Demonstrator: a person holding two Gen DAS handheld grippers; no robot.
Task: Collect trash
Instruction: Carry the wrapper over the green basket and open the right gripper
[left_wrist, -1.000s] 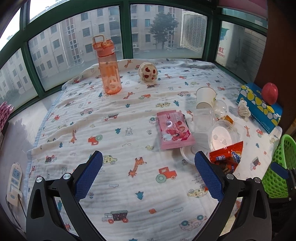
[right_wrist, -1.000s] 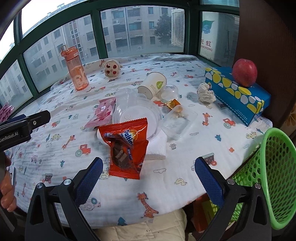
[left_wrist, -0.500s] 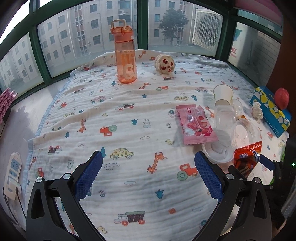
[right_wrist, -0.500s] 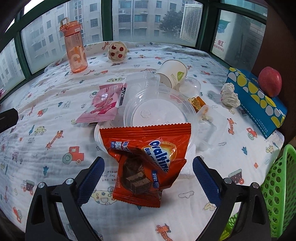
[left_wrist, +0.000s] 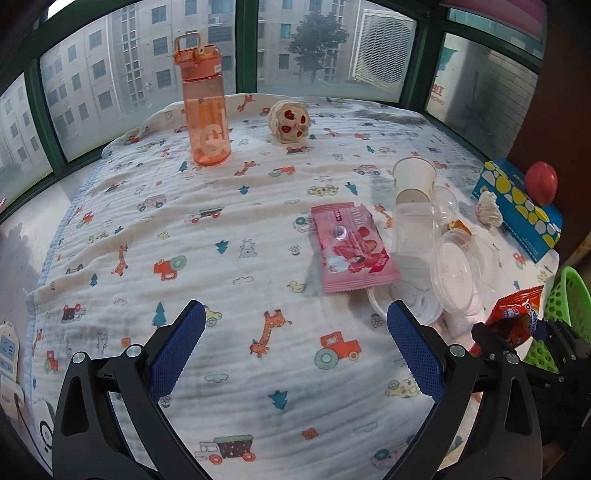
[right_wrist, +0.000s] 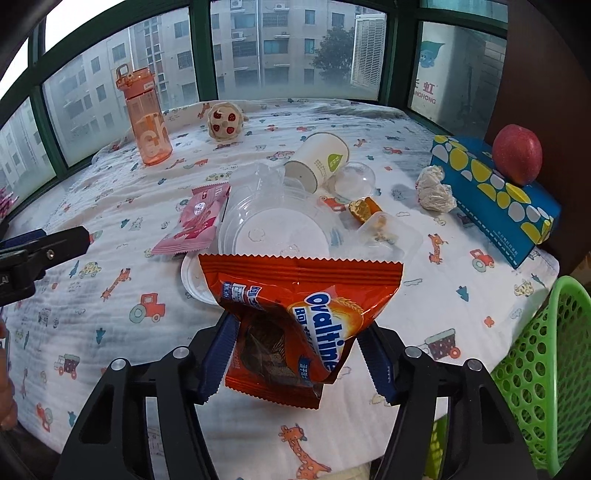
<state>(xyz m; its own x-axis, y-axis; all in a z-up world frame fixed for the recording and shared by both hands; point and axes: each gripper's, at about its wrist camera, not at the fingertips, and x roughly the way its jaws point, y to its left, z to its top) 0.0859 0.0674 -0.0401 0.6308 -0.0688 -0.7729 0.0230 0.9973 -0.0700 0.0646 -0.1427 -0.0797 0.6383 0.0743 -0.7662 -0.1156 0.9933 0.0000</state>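
Observation:
My right gripper (right_wrist: 297, 354) is shut on the orange Ovaltine wrapper (right_wrist: 295, 314) and holds it just above the cloth; the wrapper also shows in the left wrist view (left_wrist: 517, 321). My left gripper (left_wrist: 295, 350) is open and empty over the cartoon-print cloth, left of the trash pile. The pile holds a pink snack wrapper (left_wrist: 351, 247), clear plastic lids and containers (right_wrist: 273, 229), a tipped paper cup (right_wrist: 319, 160), a gold candy wrapper (right_wrist: 364, 208) and a crumpled tissue (right_wrist: 436, 192). A green mesh basket (right_wrist: 543, 369) stands at the table's right edge.
An orange water bottle (left_wrist: 205, 107) and a round plush toy (left_wrist: 290, 122) stand at the far side. A blue tissue box (right_wrist: 495, 195) with a red apple (right_wrist: 517, 153) on it sits at the right. Windows ring the table. A white power strip (left_wrist: 7, 354) lies at the left.
My right gripper has moved in and closed on the Ovaltine wrapper, lifting it off the cloth. My left gripper has shifted left and forward, staying open.

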